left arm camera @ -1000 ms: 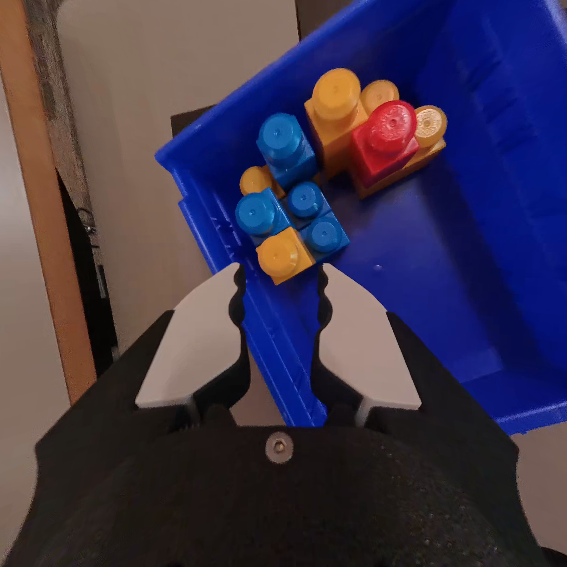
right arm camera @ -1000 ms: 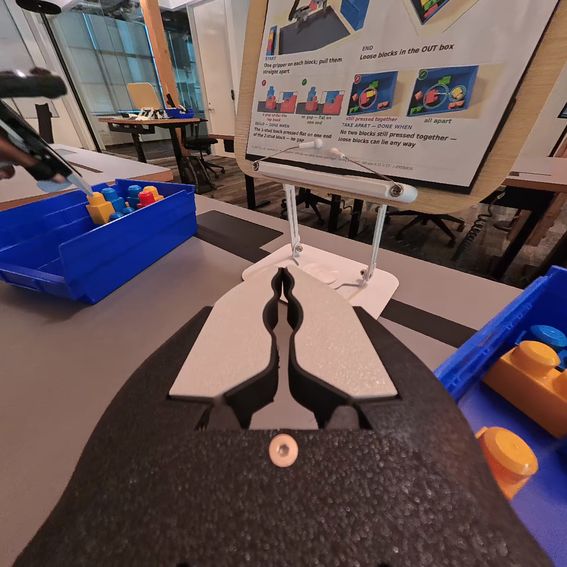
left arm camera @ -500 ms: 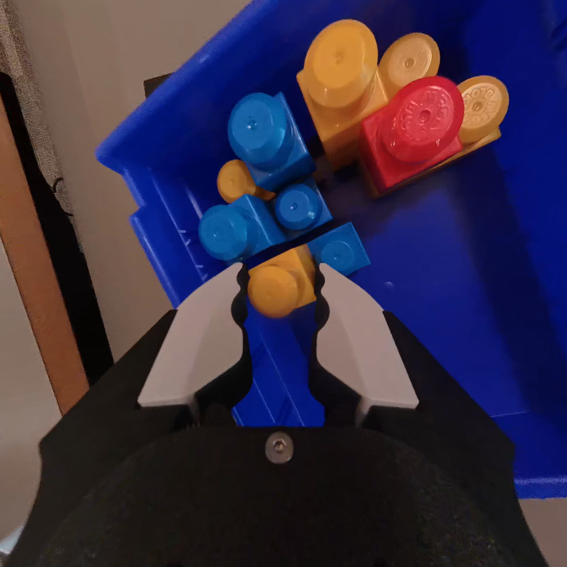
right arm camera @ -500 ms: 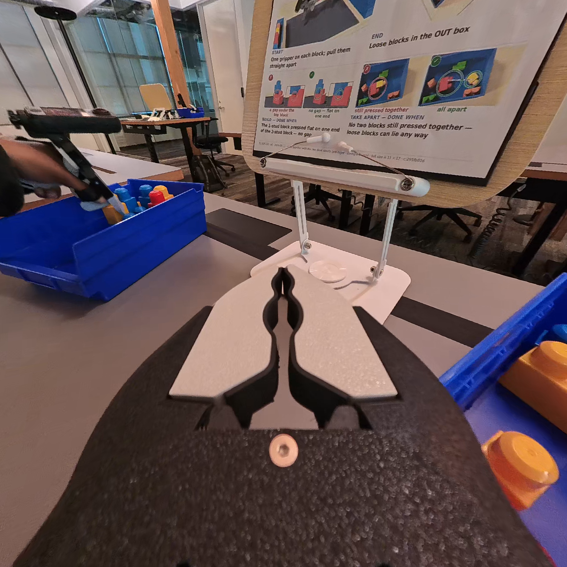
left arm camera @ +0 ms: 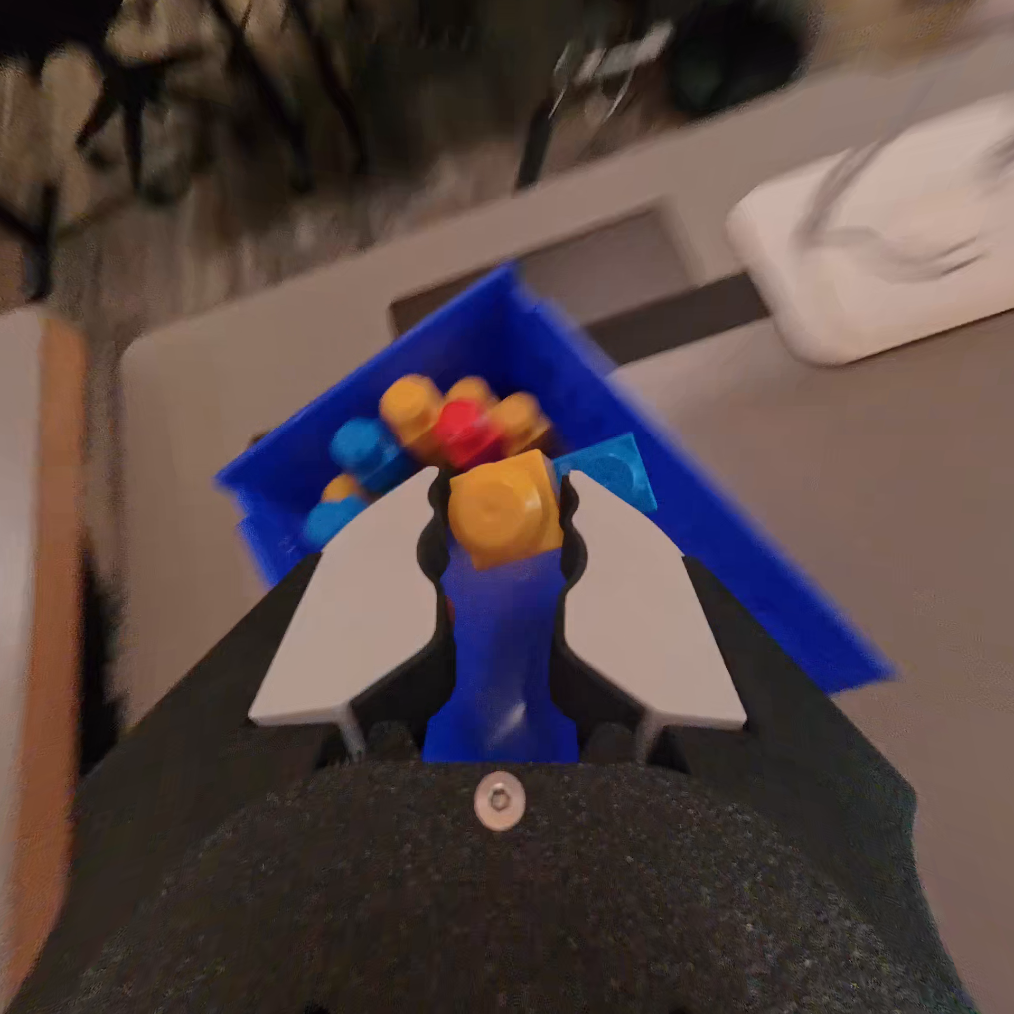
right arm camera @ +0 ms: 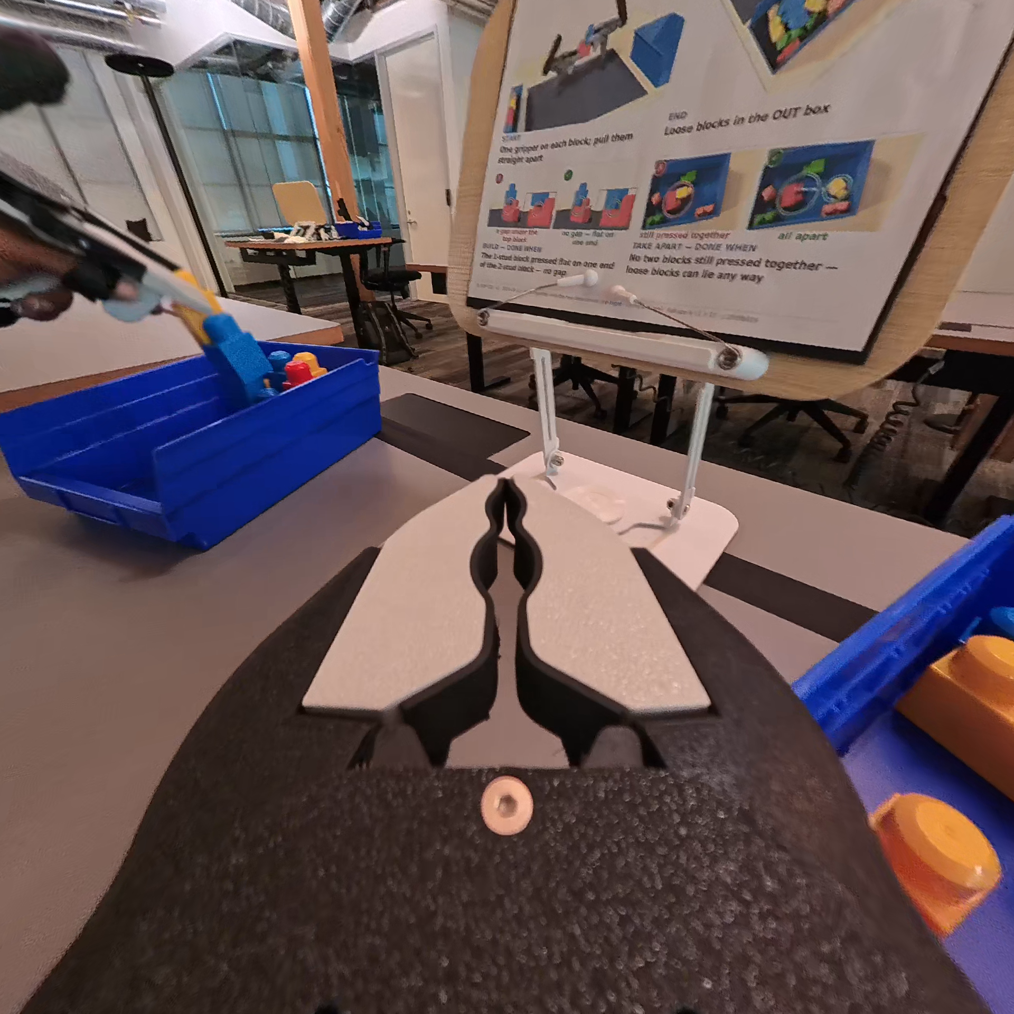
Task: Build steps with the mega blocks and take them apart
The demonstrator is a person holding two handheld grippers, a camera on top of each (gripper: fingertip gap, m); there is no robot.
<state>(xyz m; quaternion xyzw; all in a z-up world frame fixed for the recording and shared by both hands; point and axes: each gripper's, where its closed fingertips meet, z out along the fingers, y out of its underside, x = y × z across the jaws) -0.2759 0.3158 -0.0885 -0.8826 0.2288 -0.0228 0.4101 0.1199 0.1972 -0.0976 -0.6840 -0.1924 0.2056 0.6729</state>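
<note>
L wrist view, blurred by motion: left gripper point(left arm camera: 502, 483) has its jaws clamped on 1 yellow block point(left arm camera: 502, 513), stud toward the camera, held above the blue bin point(left arm camera: 730, 559). A light-blue block point(left arm camera: 609, 474) sticks out just right of it, touching it; looks joined to it, can't confirm. Left in the far corner of the bin: 1 red block point(left arm camera: 463, 431), approx 3 yellow studs point(left arm camera: 409, 403) around it, 2 blue blocks point(left arm camera: 362, 444) to the left, count rough due to blur. Bin sits on a grey table point(left arm camera: 823, 494); white stand base point(left arm camera: 889, 241) at upper right.

R wrist view: right gripper point(right arm camera: 506, 485) has its jaws together, nothing between them, over the grey table. 2 blue bins: one far left with the left gripper above it, carrying the yellow + blue pair; a second bin point(right arm camera: 900, 636) at the right edge with 1 orange block point(right arm camera: 976, 708), 1 orange stud point(right arm camera: 933, 861) lower down, and a bit of blue at the edge. 1 instruction board point(right arm camera: 713, 164) on the white stand, with 6 or so pictures and printed text; legible but not repeated here. No brand marks readable on the blocks.
</note>
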